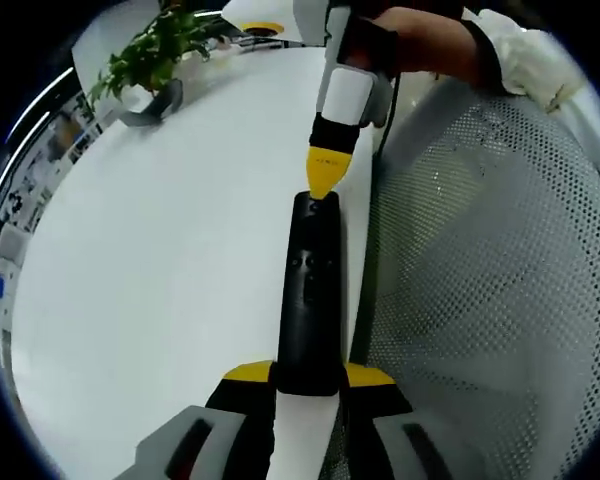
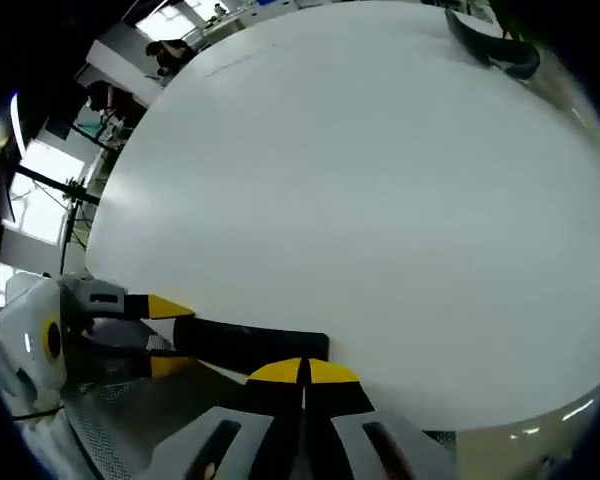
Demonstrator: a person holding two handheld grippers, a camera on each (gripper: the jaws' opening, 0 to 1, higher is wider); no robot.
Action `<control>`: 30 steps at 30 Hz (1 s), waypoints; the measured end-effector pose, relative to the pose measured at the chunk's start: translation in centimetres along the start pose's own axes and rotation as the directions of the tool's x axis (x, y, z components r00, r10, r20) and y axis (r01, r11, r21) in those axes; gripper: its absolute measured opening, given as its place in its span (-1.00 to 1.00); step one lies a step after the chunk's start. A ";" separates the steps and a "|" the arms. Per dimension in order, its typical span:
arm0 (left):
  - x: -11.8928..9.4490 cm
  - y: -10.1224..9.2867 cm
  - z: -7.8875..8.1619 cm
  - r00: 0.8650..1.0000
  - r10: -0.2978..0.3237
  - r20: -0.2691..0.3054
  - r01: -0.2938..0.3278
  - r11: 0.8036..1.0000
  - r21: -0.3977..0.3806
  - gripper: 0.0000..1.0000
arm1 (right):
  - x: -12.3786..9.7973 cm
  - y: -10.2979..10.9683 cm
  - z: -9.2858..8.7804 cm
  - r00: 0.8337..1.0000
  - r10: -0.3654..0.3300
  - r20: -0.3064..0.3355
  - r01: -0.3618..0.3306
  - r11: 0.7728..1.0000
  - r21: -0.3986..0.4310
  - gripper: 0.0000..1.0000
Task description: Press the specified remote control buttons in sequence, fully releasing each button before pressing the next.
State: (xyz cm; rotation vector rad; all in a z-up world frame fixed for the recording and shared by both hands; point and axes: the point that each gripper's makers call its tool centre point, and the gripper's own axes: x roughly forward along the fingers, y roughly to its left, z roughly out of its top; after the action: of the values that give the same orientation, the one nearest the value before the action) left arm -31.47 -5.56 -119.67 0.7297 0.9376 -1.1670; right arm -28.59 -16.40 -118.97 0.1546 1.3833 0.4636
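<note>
Long black plastic remote control (image 1: 308, 300) held at its near end between the yellow-tipped jaws of the left claw (image 1: 307, 376), lying along the right edge of the round white table (image 1: 170, 280).

Right claw (image 1: 324, 180), jaws closed to a point with nothing held, touches the remote's far end at 12 o'clock: a press in hand, probably.

Next: lift clear, full release.

Grey mesh chair (image 1: 480, 260) crowds 3 o'clock; open table toward 9.

A white table (image 1: 160, 250) holds a potted plant (image 1: 155, 55), beside a mesh chair (image 1: 500, 280).
</note>
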 end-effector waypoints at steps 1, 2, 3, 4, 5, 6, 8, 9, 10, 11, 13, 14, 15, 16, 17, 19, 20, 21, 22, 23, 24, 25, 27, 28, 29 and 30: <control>0.0 0.0 0.0 1.000 0.003 0.014 -0.003 1.000 -0.003 -0.53 | 0.0 0.0 0.0 1.000 0.002 0.001 -0.002 1.000 0.000 -1.00; 0.0 0.0 0.0 1.000 0.005 0.023 -0.005 1.000 -0.005 -0.53 | 0.0 0.0 0.0 1.000 0.006 0.003 -0.006 1.000 0.004 -1.00; 0.0 0.0 0.0 0.999 0.010 0.037 -0.009 1.000 -0.014 -0.53 | 0.0 0.0 -0.1 1.000 0.010 0.005 -0.010 1.000 0.008 -1.00; 0.0 0.0 0.0 0.999 0.012 0.045 -0.011 1.000 -0.018 -0.53 | 0.0 0.0 -0.1 1.000 0.014 0.007 -0.014 1.000 0.010 -1.00; 0.0 0.0 0.1 0.998 0.016 0.058 -0.014 1.000 -0.024 -0.52 | 0.0 -0.1 -0.1 1.000 0.018 0.008 -0.018 1.000 0.012 -1.00; 0.0 0.0 0.1 0.998 0.016 0.061 -0.015 1.000 -0.025 -0.52 | 0.0 -0.1 -0.1 1.000 0.026 0.010 -0.027 1.000 0.017 -1.00; 0.0 0.0 0.2 0.996 0.024 0.085 -0.021 0.999 -0.040 -0.52 | -0.1 -0.2 -0.1 0.999 0.047 0.020 -0.047 0.999 0.027 -1.00; 0.0 0.0 0.3 0.994 0.032 0.103 -0.027 0.998 -0.057 -0.51 | -0.1 -0.2 -0.1 0.998 0.052 0.025 -0.053 0.998 0.034 -1.00; 0.0 0.0 0.3 0.992 0.038 0.117 -0.030 0.997 -0.068 -0.51 | -0.1 -0.2 -0.1 0.998 0.057 0.028 -0.058 0.998 0.037 -1.00; 0.0 0.1 0.4 0.989 0.049 0.139 -0.037 0.996 -0.083 -0.51 | 0.0 -0.2 -0.1 0.998 0.059 0.029 -0.060 0.997 0.039 -1.00; 0.0 0.1 0.5 0.983 0.057 0.172 -0.040 0.994 -0.102 -0.50 | -0.1 -0.1 -0.1 0.998 0.065 0.026 -0.066 0.997 0.047 -1.00; 0.0 0.1 0.5 0.980 0.059 0.189 -0.039 0.993 -0.108 -0.50 | -0.1 -0.1 0.0 0.997 0.068 0.025 -0.069 0.996 0.049 -1.00; 0.0 0.1 0.5 0.978 0.060 0.202 -0.038 0.993 -0.109 -0.50 | -0.1 -0.2 0.0 0.997 0.074 0.023 -0.075 0.996 0.055 -1.00; 0.0 0.1 0.5 0.974 0.059 0.217 -0.038 0.994 -0.100 -0.50 | -0.1 -0.2 0.0 0.997 0.077 0.024 -0.078 0.995 0.059 -1.00; 0.0 0.1 0.5 0.972 0.058 0.227 -0.036 0.994 -0.100 -0.50 | -0.1 -0.2 0.0 0.996 0.088 0.030 -0.090 0.993 0.074 -1.00; 0.0 0.1 0.6 0.968 0.050 0.246 -0.029 0.996 -0.089 -0.50 | -0.2 -0.3 0.1 0.993 0.110 0.040 -0.114 0.987 0.113 -1.00; 0.0 0.1 0.6 0.964 0.049 0.261 -0.026 0.996 -0.089 -0.50 | -0.2 -0.3 0.1 0.992 0.119 0.047 -0.124 0.985 0.124 -1.00; 0.0 0.2 0.6 0.962 0.051 0.267 -0.027 0.995 -0.092 -0.50 | -0.1 -0.5 0.2 0.991 0.123 0.055 -0.129 0.983 0.132 -1.00; 0.0 0.1 0.6 0.957 0.052 0.286 -0.026 0.995 -0.092 -0.50 | -0.1 -0.4 0.4 0.990 0.129 0.060 -0.137 0.979 0.154 -1.00; 0.0 0.1 0.7 0.956 0.050 0.290 -0.026 0.996 -0.086 -0.51 | -0.1 -0.5 0.4 0.989 0.134 0.059 -0.142 0.978 0.154 -1.00; 0.0 0.1 0.7 0.957 0.048 0.287 -0.025 0.996 -0.085 -0.51 | -0.1 -0.5 0.4 0.989 0.137 0.062 -0.145 0.976 0.160 -1.00; 0.0 0.1 0.8 0.957 0.048 0.285 -0.025 0.996 -0.084 -0.51 | -0.1 -0.5 0.4 0.988 0.138 0.064 -0.146 0.976 0.163 -1.00; 0.1 0.2 0.8 0.957 0.050 0.286 -0.027 0.996 -0.084 -0.51 | -0.1 -0.4 0.4 0.988 0.140 0.063 -0.148 0.976 0.158 -1.00; 0.1 0.1 0.8 0.957 0.051 0.286 -0.028 0.996 -0.085 -0.51 | -0.1 -0.3 0.4 0.988 0.142 0.062 -0.150 0.977 0.154 -1.00; 0.1 0.1 0.8 0.957 0.053 0.285 -0.030 0.996 -0.085 -0.50 | -0.1 -0.3 0.4 0.988 0.145 0.062 -0.153 0.976 0.154 -1.00; 0.1 0.2 0.8 0.957 0.055 0.284 -0.031 0.996 -0.086 -0.50 | -0.1 -0.3 0.4 0.987 0.149 0.058 -0.157 0.977 0.146 -1.00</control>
State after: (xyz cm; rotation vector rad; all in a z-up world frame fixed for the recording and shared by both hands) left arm -31.12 -6.27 -119.37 0.4974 0.7173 -1.1539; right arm -28.12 -16.63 -118.91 0.3951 1.3657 0.4805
